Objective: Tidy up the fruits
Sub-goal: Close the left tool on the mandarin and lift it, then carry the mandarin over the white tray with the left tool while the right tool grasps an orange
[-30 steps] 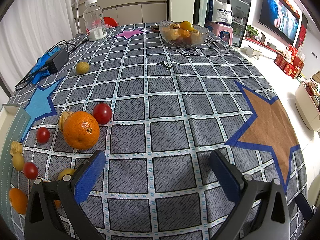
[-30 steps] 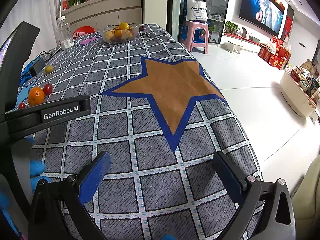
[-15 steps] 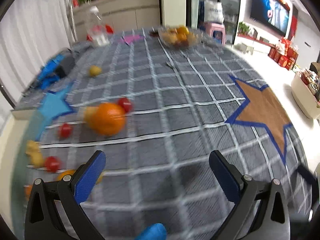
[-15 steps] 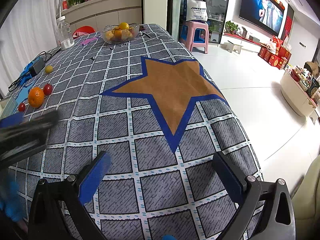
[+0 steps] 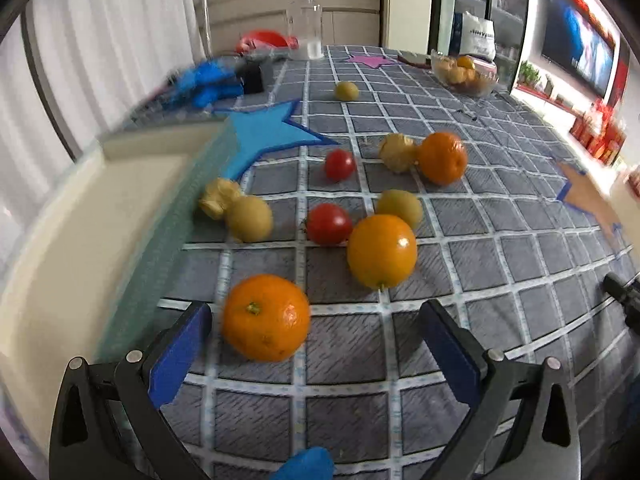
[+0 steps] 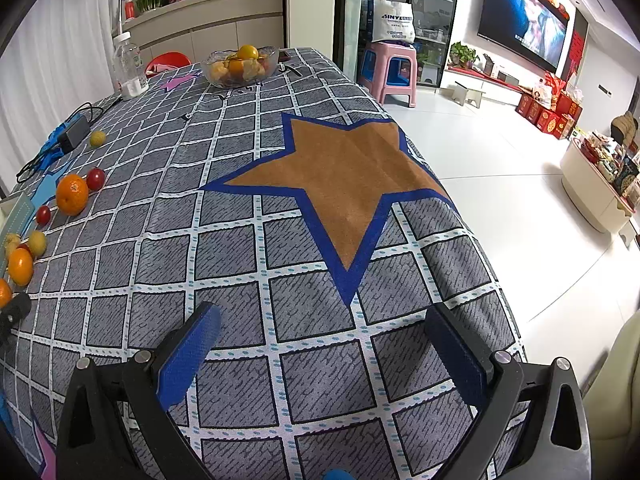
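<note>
The left gripper (image 5: 314, 336) approaches the nearest orange (image 5: 266, 317), fingers apart; next they must close around it. The right gripper (image 6: 324, 344) waits with fingers apart.

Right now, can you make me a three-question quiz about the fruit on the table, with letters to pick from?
1. Where is the glass bowl? A) far end of the table B) on the floor C) beside the left gripper
2. How many red tomatoes show in the left wrist view? A) two B) five C) none
3. The left gripper is: A) shut on an orange B) open C) out of view

Answers: 1 A, it sits near the bottle. 2 A, one tomato near, another behind. 3 B, its jaws stand apart around the nearest orange.
</note>
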The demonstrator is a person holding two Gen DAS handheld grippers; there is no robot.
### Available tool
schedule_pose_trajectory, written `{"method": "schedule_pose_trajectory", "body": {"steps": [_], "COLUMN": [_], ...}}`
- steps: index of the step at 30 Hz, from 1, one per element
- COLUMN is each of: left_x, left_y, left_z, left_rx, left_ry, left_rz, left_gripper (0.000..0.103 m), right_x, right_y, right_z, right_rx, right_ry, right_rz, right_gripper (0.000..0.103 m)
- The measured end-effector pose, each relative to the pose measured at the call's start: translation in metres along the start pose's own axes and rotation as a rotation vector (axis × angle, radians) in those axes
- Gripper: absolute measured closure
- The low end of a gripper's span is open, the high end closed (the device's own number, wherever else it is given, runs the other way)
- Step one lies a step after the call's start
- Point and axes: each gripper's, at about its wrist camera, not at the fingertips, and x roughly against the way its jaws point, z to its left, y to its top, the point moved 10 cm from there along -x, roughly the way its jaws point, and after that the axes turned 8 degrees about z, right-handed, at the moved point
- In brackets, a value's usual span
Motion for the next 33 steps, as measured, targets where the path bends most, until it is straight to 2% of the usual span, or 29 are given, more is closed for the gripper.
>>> {"method": "schedule_pose_trajectory", "body": {"steps": [9,12,13,14,15,16,17,20,24,30,32,33], "left_x": [-0.009,-0.006,-0.003,0.0,0.002,0.003,0.004,0.007,0.019,0.058,0.071,0.075], "left_y": [0.007,0.007,0.007,0.007,0.008,0.009,0.009,0.005,-0.009,-0.024,-0.022,-0.021], "left_z": [-0.002,-0.004,-0.005,-0.005,-0.005,-0.004,-0.002,0.003,0.006,0.018,0.028,0.032], "left_rx": [-0.041,-0.057,-0.066,-0.069,-0.071,-0.073,-0.074,-0.066,-0.074,-0.062,-0.056,-0.052], "left_ry": [-0.013,-0.023,-0.029,-0.028,-0.032,-0.033,-0.038,-0.048,-0.073,-0.104,-0.084,-0.075], "left_rz": [0.038,0.016,0.001,-0.008,-0.016,-0.025,-0.028,-0.031,-0.045,-0.124,-0.159,-0.172], "left_gripper": [0.0,0.008,0.018,0.031,0.039,0.059,0.062,0.063,0.063,0.063,0.062,0.062], "right_x": [-0.001,0.003,0.004,0.006,0.01,0.013,0.017,0.031,0.02,0.019,0.008,0.009], "right_y": [0.0,-0.001,-0.002,-0.002,-0.003,-0.002,-0.001,0.004,0.001,-0.001,-0.003,-0.005], "right_z": [-0.002,0.0,0.006,0.016,0.028,0.04,0.058,0.105,0.169,0.243,0.261,0.267], "right_rx": [-0.002,0.005,0.006,0.012,0.018,0.019,0.034,0.084,0.238,0.348,0.376,0.377], "right_ry": [-0.01,-0.048,-0.034,0.009,0.06,0.119,0.187,0.308,0.307,0.385,0.369,0.394], "right_rz": [0.008,0.002,0.008,0.014,0.015,0.016,0.018,0.002,0.02,0.033,0.053,0.08], "right_gripper": [0.001,0.001,0.001,0.001,0.001,0.001,0.001,0.001,0.001,0.001,0.023,0.029]}}
